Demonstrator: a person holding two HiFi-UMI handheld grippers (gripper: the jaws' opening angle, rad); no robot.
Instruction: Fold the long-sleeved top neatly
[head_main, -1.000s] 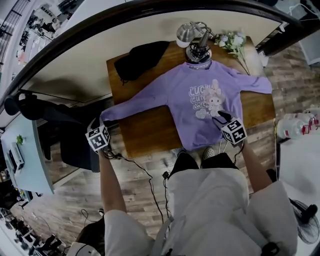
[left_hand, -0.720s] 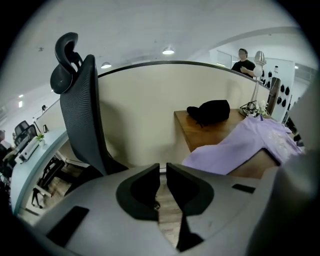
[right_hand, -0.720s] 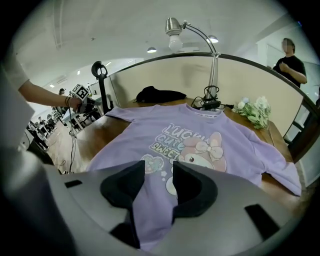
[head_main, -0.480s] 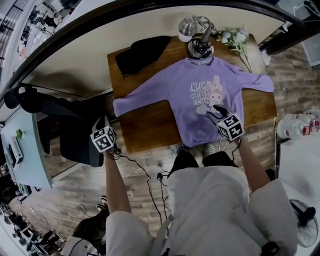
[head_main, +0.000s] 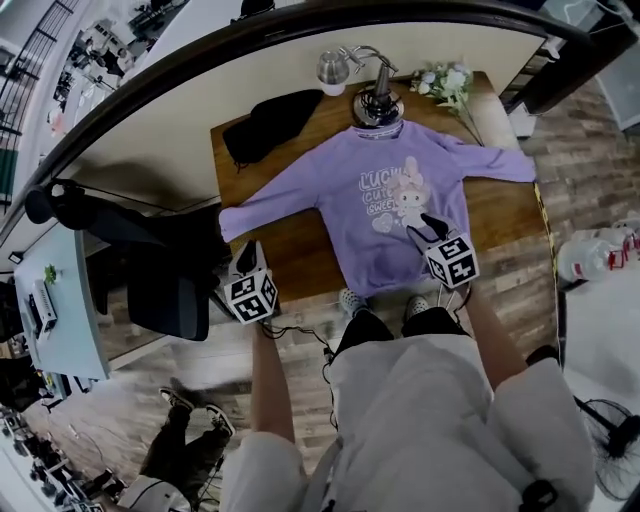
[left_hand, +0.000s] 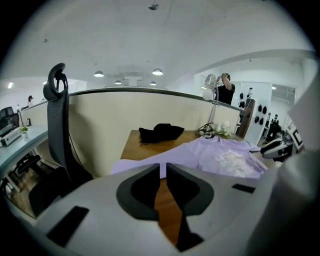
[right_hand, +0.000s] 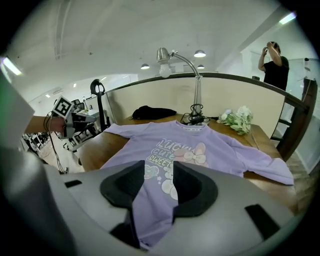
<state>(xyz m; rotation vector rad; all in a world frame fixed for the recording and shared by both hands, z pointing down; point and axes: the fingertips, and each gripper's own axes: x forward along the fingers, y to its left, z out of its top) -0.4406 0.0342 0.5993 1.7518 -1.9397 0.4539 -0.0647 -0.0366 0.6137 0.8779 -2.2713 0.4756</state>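
Left claw (head_main: 246, 258) hangs just off the near-left corner of the tabletop (head_main: 300, 255). Its jaws are narrow, almost together, with nothing between them; only bare wood shows through the slit. Ahead of it and a little to its right lies the cuff (head_main: 232, 222) of one sleeve (head_main: 270, 202) of the purple top (head_main: 395, 215). The top is spread flat, print up, with the collar on the far side and both sleeves stretched out sideways. Right claw (head_main: 424, 226) hovers over the lower front of the top, jaws set fairly wide and pressing on nothing. The printed front shows between them, and the hem lies just on its near side.

No fold looks made yet, so the step in hand is probably the first one: bringing a sleeve in across the body. To do it well, the left claw would need to widen before it reaches the cuff. It should then come in low and take the cuff's edge squarely, both layers together. The right claw could press on the body as an anchor, so the top does not drag toward the left claw or slip off the near edge. Carrying the sleeve across level, with the crease at the shoulder, should keep it neat. Beyond the collar stand a lamp (head_main: 378, 100) and flowers (head_main: 440, 85), and a dark bundle (head_main: 272, 120) lies far ahead of the left claw. Swings should stay clear of these.
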